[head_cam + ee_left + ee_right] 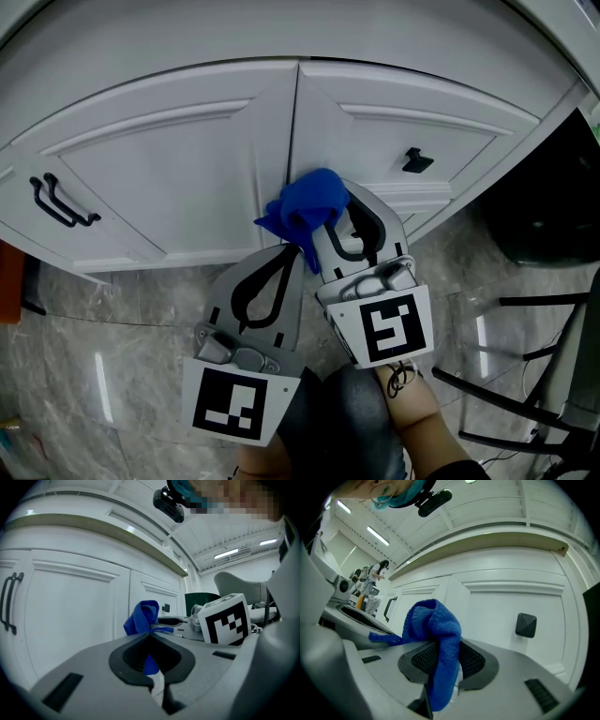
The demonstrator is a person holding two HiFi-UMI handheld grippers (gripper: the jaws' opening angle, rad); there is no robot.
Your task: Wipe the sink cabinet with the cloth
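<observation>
Lengthwise, the blue cloth (pixel 305 206) runs along the clamped right tongs (pixel 443 644) toward the cabinet (pixel 187 178), corner pinched by left tongs (pixel 150 632).

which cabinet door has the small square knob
The right door; its black knob is small and square, while the left door has a bar handle.

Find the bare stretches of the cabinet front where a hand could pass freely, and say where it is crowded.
Free: the left door, from its bar handle across to the centre seam; the right door above and left of its knob. Crowded: low at the seam, where the left gripper and right gripper both pinch the blue cloth.
</observation>
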